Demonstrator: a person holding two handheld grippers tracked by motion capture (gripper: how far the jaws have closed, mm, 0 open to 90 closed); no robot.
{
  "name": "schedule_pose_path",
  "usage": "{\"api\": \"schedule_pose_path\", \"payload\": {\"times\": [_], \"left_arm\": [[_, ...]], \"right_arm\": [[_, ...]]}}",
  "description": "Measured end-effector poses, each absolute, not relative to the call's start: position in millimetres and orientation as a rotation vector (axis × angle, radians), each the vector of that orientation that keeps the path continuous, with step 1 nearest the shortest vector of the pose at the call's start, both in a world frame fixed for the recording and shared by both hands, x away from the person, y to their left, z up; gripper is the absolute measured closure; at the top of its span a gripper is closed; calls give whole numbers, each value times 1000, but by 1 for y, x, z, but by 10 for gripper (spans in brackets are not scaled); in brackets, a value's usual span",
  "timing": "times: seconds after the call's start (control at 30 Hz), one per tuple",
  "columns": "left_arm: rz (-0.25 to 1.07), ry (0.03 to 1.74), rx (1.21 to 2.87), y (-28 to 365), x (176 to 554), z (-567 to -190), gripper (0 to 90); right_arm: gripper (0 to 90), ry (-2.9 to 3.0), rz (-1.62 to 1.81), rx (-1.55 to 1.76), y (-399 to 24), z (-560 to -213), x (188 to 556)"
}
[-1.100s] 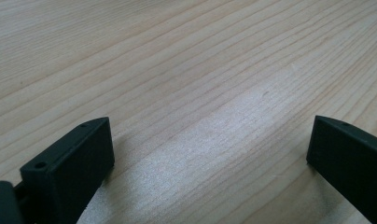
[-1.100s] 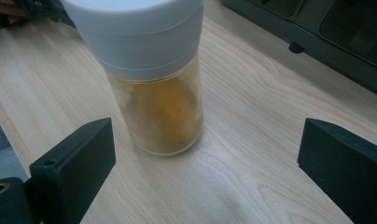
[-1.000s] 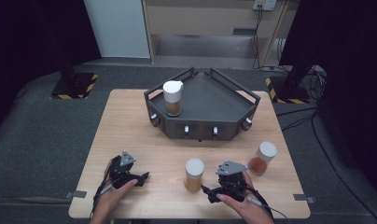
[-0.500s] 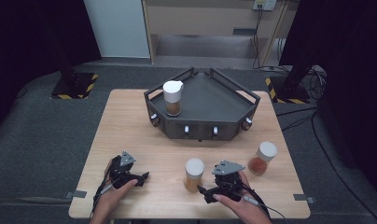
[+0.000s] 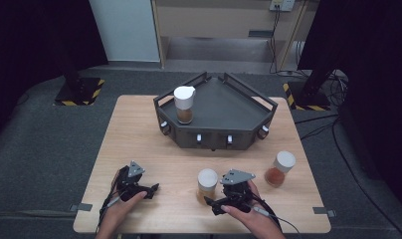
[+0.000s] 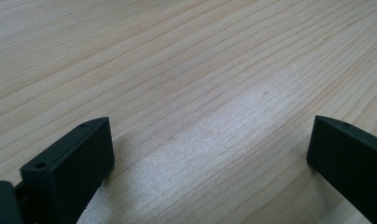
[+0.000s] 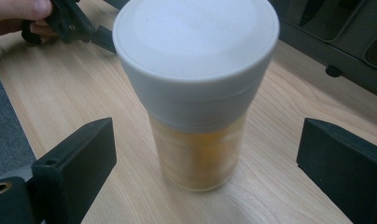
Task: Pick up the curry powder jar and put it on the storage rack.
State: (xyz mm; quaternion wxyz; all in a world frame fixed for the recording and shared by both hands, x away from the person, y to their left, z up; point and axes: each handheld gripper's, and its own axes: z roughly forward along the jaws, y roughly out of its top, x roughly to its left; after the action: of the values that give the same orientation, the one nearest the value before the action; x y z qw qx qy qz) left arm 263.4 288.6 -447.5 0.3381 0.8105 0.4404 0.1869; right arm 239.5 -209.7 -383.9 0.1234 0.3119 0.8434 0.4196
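A jar of yellow-brown powder with a white lid (image 5: 207,184) stands upright near the table's front edge. My right gripper (image 5: 215,197) is beside it, pointing left. In the right gripper view this jar (image 7: 198,98) stands between the two black jaws, which are spread wide and clear of its sides, so my right gripper (image 7: 207,175) is open. My left gripper (image 5: 150,189) rests at the front left; in the left gripper view it is open (image 6: 210,154) over bare wood. A second jar (image 5: 183,104) stands in the dark tray (image 5: 229,107). A third jar (image 5: 279,169) stands at the right.
The wooden table (image 5: 139,139) carries the dark angular tray at the back centre, with small white knobs along its front wall. The other hand and its gripper (image 7: 67,21) appear at the top left of the right gripper view. Grey floor surrounds the table.
My right gripper has shifted a little to the left, closer around the middle jar. The left gripper and all three jars have stayed in place.
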Motion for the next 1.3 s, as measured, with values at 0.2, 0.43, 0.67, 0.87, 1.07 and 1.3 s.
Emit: {"api": "schedule_pose_path", "payload": {"times": [0.2, 0.43, 0.67, 0.87, 1.07, 1.3], "left_arm": [[487, 1147, 2113, 289, 263, -447, 0], [487, 1147, 2113, 289, 263, -447, 0], [487, 1147, 2111, 289, 263, -448, 0], [487, 1147, 2112, 289, 263, -448, 0], [487, 1147, 2111, 289, 263, -448, 0], [487, 1147, 2113, 289, 263, -447, 0]], "right_arm": [[72, 2452, 1226, 919, -202, -385, 241], [122, 2432, 1234, 917, -193, -388, 240], [201, 2404, 1234, 922, -186, -392, 239], [270, 2387, 1247, 915, -183, -393, 239], [337, 2363, 1249, 914, -180, -395, 238], [346, 2361, 1222, 914, -177, -391, 235]]}}
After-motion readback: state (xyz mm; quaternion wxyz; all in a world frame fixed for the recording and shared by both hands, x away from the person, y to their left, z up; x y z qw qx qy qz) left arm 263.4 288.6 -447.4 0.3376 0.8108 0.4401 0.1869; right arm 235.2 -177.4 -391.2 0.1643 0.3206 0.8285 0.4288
